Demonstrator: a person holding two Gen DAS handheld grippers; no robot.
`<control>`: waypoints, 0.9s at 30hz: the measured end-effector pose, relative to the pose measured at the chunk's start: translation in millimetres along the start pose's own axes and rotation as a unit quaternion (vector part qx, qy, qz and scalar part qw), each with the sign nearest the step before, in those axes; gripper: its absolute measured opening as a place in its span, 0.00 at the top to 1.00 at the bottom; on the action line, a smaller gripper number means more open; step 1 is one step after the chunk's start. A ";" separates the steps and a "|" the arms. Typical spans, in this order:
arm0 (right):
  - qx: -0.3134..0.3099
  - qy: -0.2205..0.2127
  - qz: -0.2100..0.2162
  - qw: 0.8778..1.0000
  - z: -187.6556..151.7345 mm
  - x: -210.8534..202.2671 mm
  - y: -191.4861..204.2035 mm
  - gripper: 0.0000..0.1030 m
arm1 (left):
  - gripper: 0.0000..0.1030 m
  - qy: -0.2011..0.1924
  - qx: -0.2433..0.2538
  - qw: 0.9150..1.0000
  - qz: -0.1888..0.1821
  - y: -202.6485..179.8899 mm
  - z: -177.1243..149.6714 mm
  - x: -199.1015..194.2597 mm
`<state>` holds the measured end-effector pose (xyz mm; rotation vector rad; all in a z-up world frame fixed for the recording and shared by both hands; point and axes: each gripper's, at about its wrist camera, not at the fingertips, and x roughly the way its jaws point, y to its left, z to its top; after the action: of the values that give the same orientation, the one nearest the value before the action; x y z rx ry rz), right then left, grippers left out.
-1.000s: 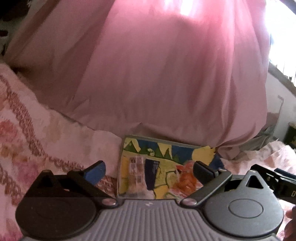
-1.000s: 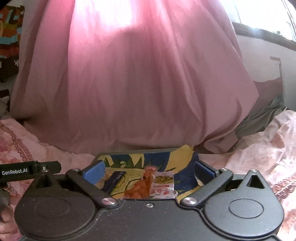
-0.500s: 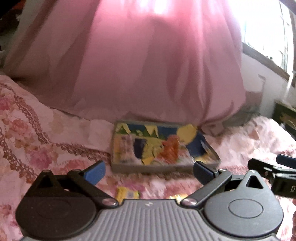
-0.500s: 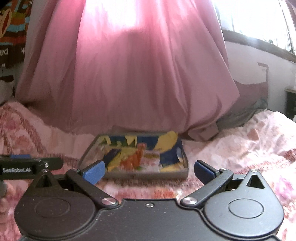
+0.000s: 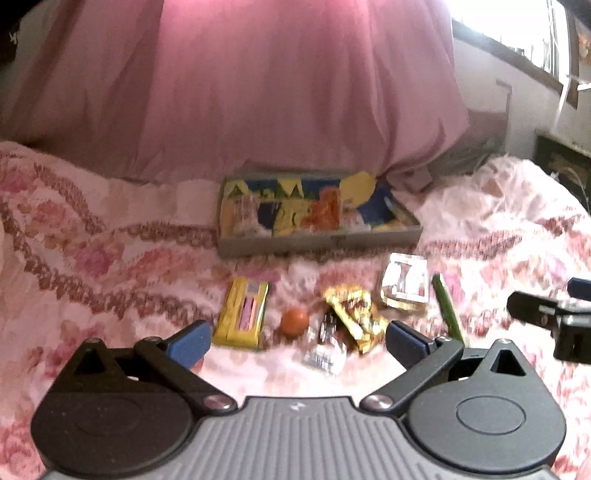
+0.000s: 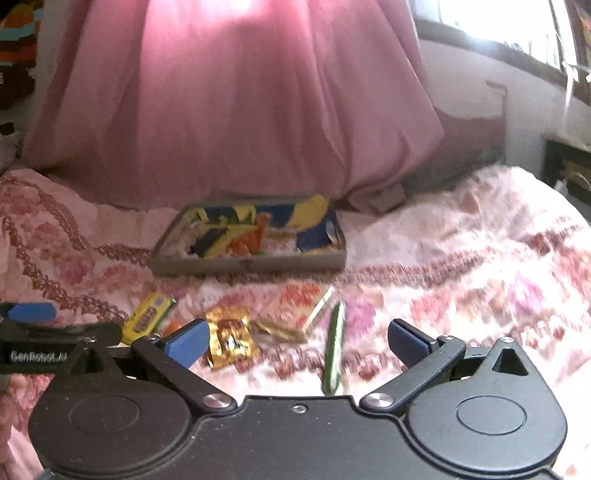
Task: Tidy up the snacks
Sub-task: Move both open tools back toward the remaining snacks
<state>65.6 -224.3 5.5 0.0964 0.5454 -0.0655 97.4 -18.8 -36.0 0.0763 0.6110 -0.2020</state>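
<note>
A shallow grey box with a colourful lining lies on the bedspread and holds a few snack packets, one orange. In front of it lie loose snacks: a yellow pack, a small orange ball, a gold wrapper, a red-and-white pack and a green stick. My left gripper hovers open above the ball and gold wrapper. My right gripper is open over the green stick. Both are empty.
A pink floral bedspread covers the bed. A pink curtain hangs right behind the box. A window and wall lie at the right, with a dark cabinet beside the bed. The other gripper shows at each view's edge.
Both grippers have pulled back and up from the box, so the loose snacks in front of it have come into view. Both stayed open.
</note>
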 end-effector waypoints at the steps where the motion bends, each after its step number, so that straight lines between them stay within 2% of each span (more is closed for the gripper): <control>1: 0.007 0.011 -0.003 1.000 -2.3 0.1 -1.2 0.01 | 0.00 0.008 0.001 1.000 0.000 -0.7 -2.5 0.4; 6: 0.026 0.044 -0.012 0.999 -14.0 -0.7 -6.0 0.01 | 0.00 0.018 0.013 1.000 0.014 -2.9 -11.5 -2.3; 18: -0.004 0.087 -0.021 0.996 -21.5 8.7 2.7 0.01 | 0.00 0.025 0.028 0.999 0.023 -5.1 -14.9 -1.6; 27: 0.004 0.072 -0.021 0.997 -20.5 5.4 -0.1 0.01 | 0.00 0.027 0.028 0.999 0.021 -6.2 -13.8 1.6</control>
<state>59.7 -222.4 -14.8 0.0973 0.6914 -0.1014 89.6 -23.3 -48.2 0.1487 0.6574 -0.1771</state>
